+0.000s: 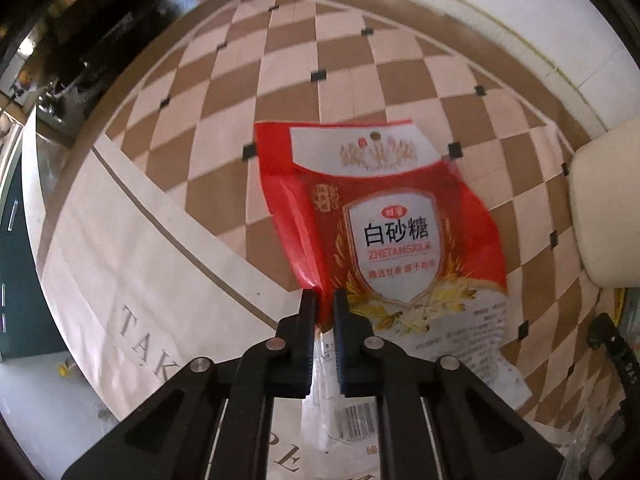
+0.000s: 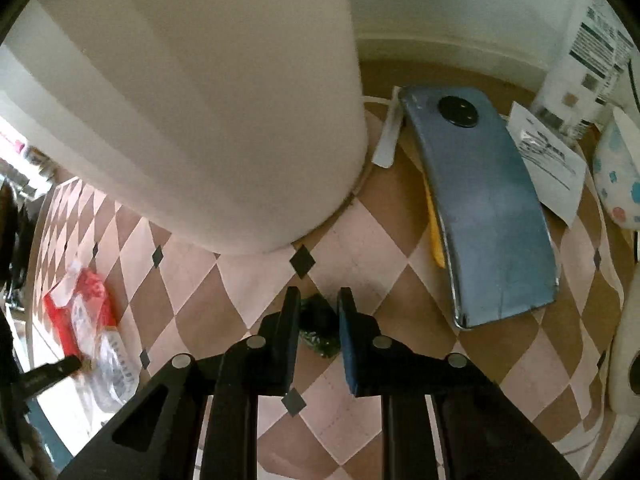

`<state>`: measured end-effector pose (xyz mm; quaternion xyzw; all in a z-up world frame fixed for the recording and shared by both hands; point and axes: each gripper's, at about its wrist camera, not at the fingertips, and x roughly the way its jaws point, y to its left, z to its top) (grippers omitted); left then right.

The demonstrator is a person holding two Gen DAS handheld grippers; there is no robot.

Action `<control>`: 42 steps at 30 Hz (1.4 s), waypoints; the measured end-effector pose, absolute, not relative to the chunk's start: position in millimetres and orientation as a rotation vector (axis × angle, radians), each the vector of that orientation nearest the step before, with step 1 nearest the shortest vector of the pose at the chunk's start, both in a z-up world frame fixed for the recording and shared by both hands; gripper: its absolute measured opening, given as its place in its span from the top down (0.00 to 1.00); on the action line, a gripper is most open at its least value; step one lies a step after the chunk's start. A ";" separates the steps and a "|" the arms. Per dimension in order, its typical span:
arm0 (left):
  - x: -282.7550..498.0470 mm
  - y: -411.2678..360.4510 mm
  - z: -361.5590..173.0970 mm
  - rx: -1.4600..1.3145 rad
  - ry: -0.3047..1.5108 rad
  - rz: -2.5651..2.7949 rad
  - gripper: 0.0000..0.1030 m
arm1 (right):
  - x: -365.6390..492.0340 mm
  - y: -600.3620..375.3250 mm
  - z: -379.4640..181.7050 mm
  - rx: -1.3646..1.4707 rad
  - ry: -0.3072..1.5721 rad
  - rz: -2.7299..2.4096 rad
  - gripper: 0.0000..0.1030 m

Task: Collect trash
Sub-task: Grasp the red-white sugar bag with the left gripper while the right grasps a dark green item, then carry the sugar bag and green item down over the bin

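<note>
My left gripper [image 1: 325, 296] is shut on the lower edge of a red and white sugar bag [image 1: 384, 216], which hangs above the checkered tabletop [image 1: 280, 64] and a white paper bag [image 1: 132, 264]. The same red bag shows in the right wrist view [image 2: 80, 304] at the far left. My right gripper [image 2: 319, 300] is shut on a small dark crumpled wrapper [image 2: 318, 330] just above the checkered cloth.
A large white cylinder [image 2: 224, 100] stands just ahead of the right gripper. A blue phone [image 2: 484, 204] lies to the right with papers [image 2: 548, 160] beside it. A white rounded object [image 1: 604, 208] sits at the right in the left wrist view.
</note>
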<state>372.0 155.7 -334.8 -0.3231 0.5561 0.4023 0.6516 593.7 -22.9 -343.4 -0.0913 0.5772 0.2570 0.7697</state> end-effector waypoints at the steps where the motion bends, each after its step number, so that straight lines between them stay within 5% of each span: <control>1: 370.9 154.6 -327.0 -0.726 1.247 0.912 0.95 | 592.5 -22.8 -342.3 -0.200 1.245 0.566 0.81; 12: 336.8 139.5 -232.3 -0.566 1.067 0.958 0.95 | 576.3 -50.1 -306.7 -0.100 1.252 0.703 0.82; 27: 236.8 135.2 -206.4 -0.583 0.974 1.048 0.96 | 501.9 -28.7 -249.2 -0.135 1.202 0.916 0.82; 42: 62.3 91.6 -210.6 -0.663 0.915 1.061 0.96 | 303.5 -27.0 -240.3 -0.209 1.313 1.107 0.83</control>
